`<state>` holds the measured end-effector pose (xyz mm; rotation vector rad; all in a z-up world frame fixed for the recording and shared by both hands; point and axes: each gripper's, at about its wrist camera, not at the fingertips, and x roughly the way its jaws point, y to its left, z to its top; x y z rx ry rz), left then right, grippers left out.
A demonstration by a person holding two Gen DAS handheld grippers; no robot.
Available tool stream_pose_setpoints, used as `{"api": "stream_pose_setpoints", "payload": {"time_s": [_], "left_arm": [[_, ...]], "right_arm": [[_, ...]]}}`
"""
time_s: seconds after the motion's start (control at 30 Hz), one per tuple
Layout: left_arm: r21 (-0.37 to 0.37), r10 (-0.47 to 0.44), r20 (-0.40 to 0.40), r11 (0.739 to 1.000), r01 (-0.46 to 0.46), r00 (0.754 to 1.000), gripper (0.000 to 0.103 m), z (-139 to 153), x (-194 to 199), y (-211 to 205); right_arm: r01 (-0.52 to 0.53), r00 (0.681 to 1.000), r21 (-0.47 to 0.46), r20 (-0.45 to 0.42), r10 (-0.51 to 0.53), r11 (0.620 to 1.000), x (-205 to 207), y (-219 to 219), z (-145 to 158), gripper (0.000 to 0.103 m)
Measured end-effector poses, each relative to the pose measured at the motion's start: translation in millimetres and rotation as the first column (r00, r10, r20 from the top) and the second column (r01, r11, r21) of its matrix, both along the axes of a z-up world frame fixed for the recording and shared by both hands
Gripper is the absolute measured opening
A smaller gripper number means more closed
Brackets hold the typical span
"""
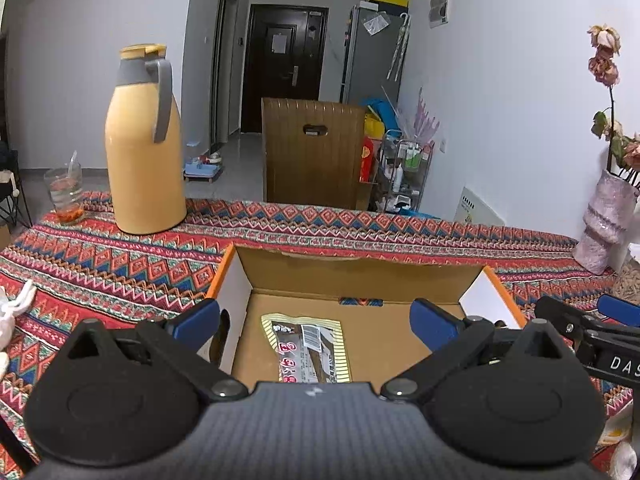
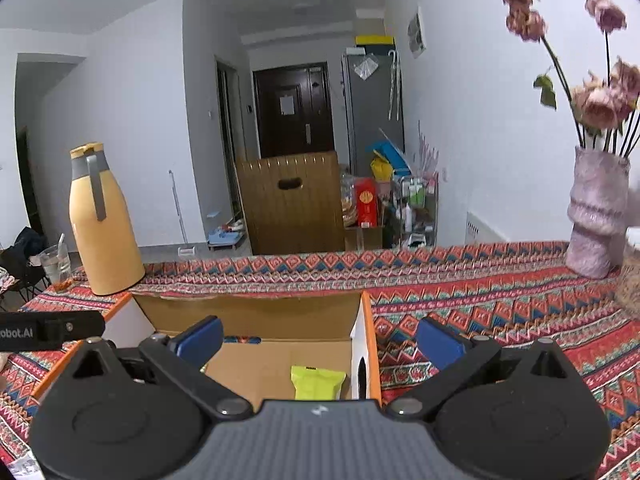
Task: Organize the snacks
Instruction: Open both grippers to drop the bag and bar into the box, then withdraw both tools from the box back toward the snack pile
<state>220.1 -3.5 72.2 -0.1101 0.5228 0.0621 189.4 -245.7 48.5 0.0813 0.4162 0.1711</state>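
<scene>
An open cardboard box (image 1: 360, 266) with orange-edged flaps sits on the patterned tablecloth. On its floor lies a brown snack packet with a gold border (image 1: 310, 346), right under my left gripper (image 1: 316, 322), which hangs above it open and empty. In the right wrist view the same box (image 2: 248, 312) holds a yellow-green snack packet (image 2: 316, 382) near its right wall. My right gripper (image 2: 320, 342) is open and empty above that packet, its right finger (image 2: 440, 342) out over the tablecloth. The right gripper's tip (image 1: 616, 320) also shows at the left wrist view's right edge.
A tall yellow thermos jug (image 1: 142, 144) and a drinking glass (image 1: 66, 192) stand on the table's far left. A pink vase with dried flowers (image 2: 594, 220) stands at the far right. Beyond the table's far edge are a brown bin (image 1: 312, 148) and a cluttered rack.
</scene>
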Motion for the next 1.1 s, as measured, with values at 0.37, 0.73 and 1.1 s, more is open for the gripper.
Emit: {"api": "stream_pose_setpoints", "payload": {"time_s": [0.37,0.73,1.1], "left_arm": [[0.011,-0.009,0.027,1.0,0.009,1.0,0.103,23,-49,-1],[0.002,-0.008,0.044,1.0,0.008,0.999,0.103,31,-102,9],[-0.009,-0.02,0.023,1.0,0.021,1.0,0.103,16,-142,19]], "right_arm": [[0.0,0.999,-0.014,0.039,0.001,1.0,-55,-1,28,0.103],[-0.004,0.999,-0.014,0.035,0.005,1.0,-108,4,29,0.103],[-0.005,1.0,-0.019,0.015,0.006,1.0,-155,6,15,0.103]]}}
